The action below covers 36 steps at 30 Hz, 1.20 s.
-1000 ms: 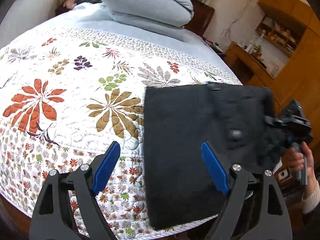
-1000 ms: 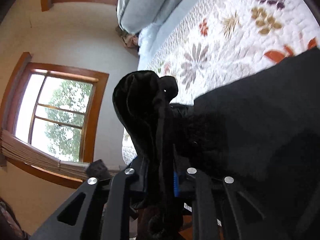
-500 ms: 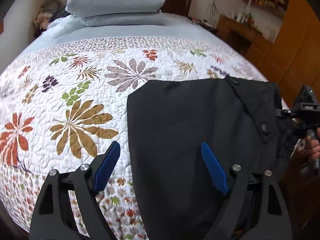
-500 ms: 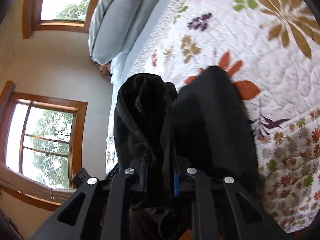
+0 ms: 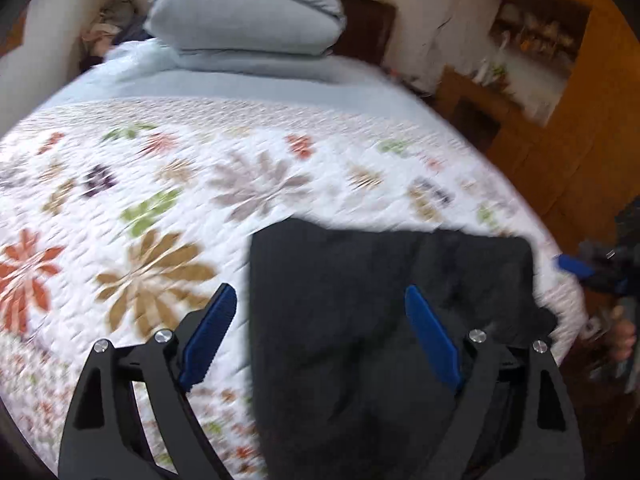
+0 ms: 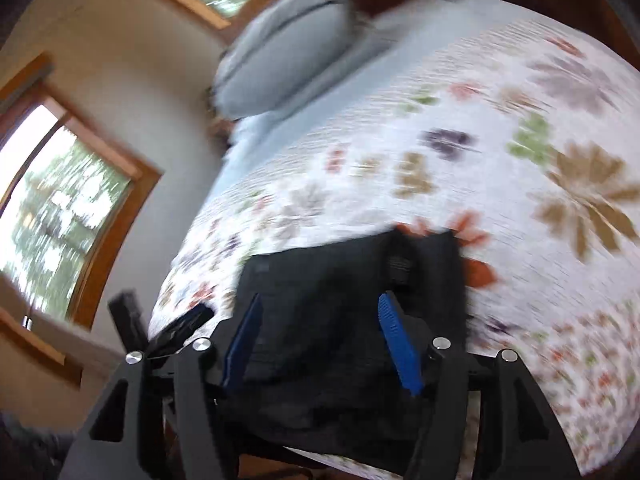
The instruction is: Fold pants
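Quilted cotton bedspread [image 5: 168,184], white with scattered flower prints, over one bed. One pale blue sheet [image 5: 256,80] at far end, two grey pillows [image 5: 244,24] stacked on it. Two wood-framed windows [image 6: 56,208] on wall left of bed, per right wrist view; wooden cabinets [image 5: 560,128] off to right in left wrist view. One pair of black pants [image 5: 380,320], folded into rough rectangle, flat on near right part of bedspread, near edge reaching bed's rim. Left gripper [image 5: 320,340] spread wide over pants' left edge, one blue pad over quilt, the other over black cloth, nothing clamped. Right gripper [image 6: 320,340] just been opening, jaws part-way apart above pants, cloth beneath them, pads not pressing on it. Both views motion-blurred. One hand [image 5: 624,340] glimpsed at far right of left wrist view, blurred.
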Each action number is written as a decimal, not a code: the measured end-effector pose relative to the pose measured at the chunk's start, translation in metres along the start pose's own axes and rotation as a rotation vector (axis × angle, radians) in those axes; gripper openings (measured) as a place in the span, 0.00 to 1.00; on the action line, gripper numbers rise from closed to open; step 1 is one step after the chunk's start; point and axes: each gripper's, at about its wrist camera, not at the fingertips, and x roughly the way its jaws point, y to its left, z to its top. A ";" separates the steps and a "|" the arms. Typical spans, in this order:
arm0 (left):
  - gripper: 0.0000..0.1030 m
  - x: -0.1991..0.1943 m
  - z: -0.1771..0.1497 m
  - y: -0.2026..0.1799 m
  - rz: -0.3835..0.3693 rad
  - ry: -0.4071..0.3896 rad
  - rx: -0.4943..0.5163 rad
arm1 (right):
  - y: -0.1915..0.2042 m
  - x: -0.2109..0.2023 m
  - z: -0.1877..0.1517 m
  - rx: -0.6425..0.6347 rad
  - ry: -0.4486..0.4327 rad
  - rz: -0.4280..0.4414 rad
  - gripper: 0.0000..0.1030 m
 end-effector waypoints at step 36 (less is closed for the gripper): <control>0.86 0.004 -0.062 0.013 0.006 0.224 0.038 | -0.010 -0.028 -0.076 0.018 0.091 -0.149 0.67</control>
